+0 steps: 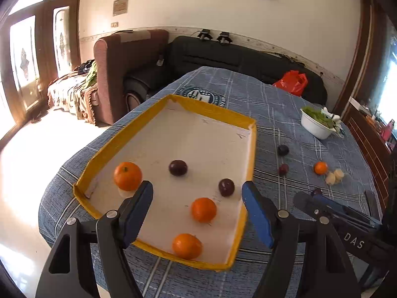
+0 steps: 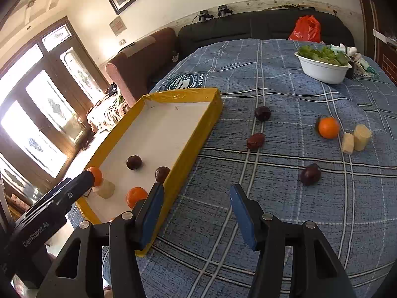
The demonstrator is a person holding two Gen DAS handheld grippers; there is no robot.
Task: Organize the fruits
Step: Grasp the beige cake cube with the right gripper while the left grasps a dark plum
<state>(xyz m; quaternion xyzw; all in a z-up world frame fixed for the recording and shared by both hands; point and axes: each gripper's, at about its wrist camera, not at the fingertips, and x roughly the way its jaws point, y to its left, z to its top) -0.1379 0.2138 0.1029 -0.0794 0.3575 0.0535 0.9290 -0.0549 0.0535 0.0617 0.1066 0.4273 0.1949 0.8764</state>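
Note:
A yellow-rimmed tray (image 1: pixel 211 108) with a white floor lies on the blue checked cloth. In it are three oranges, the nearest one (image 1: pixel 187 245) by the front rim, and two dark plums (image 1: pixel 178 167). My left gripper (image 1: pixel 197 187) hangs open above the tray's near half, its pads touching nothing. My right gripper (image 2: pixel 197 190) stands open over bare cloth just right of the tray (image 2: pixel 173 92), nothing between its fingers. On the cloth to the right lie three plums, the closest (image 2: pixel 310 174), one orange (image 2: pixel 328 127) and two pale chunks (image 2: pixel 357 137).
A white bowl of greens (image 2: pixel 322 67) stands at the far right of the table, with a red bag (image 2: pixel 306 28) on the dark sofa behind. The table's edge drops off left of the tray toward a brown armchair (image 1: pixel 119 69).

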